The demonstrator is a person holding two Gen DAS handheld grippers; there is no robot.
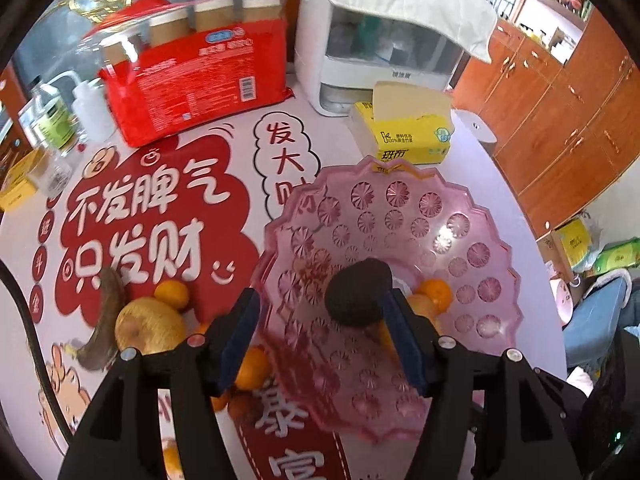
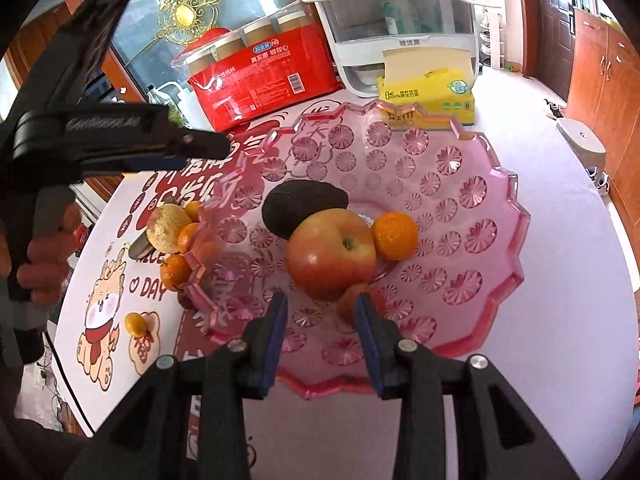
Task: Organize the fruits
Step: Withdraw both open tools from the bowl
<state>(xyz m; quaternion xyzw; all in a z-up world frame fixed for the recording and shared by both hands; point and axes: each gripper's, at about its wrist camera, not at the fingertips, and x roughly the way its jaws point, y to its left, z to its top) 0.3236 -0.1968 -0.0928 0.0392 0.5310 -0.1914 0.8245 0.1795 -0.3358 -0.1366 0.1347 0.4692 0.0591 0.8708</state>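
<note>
A pink glass fruit bowl [image 2: 472,216] holds a red apple [image 2: 332,252], a dark avocado [image 2: 304,204] and a tangerine [image 2: 394,236]. My right gripper [image 2: 322,320] is open just in front of the apple, holding nothing. My left gripper [image 1: 324,316] is open above the bowl's [image 1: 440,216] left rim, with the avocado [image 1: 358,296] beside its right finger and a tangerine [image 1: 436,292] behind. Left of the bowl on the table lie a yellow pear [image 1: 150,326], a dark banana [image 1: 106,320] and several tangerines [image 1: 172,294]. They also show in the right wrist view [image 2: 168,228].
A red pack of paper cups [image 1: 192,68], a white appliance [image 1: 376,52] and a yellow tissue pack [image 1: 408,128] stand at the back. Bottles [image 1: 56,120] stand at the far left. A lone tangerine [image 2: 136,323] lies on the printed tablecloth. Wooden cabinets are to the right.
</note>
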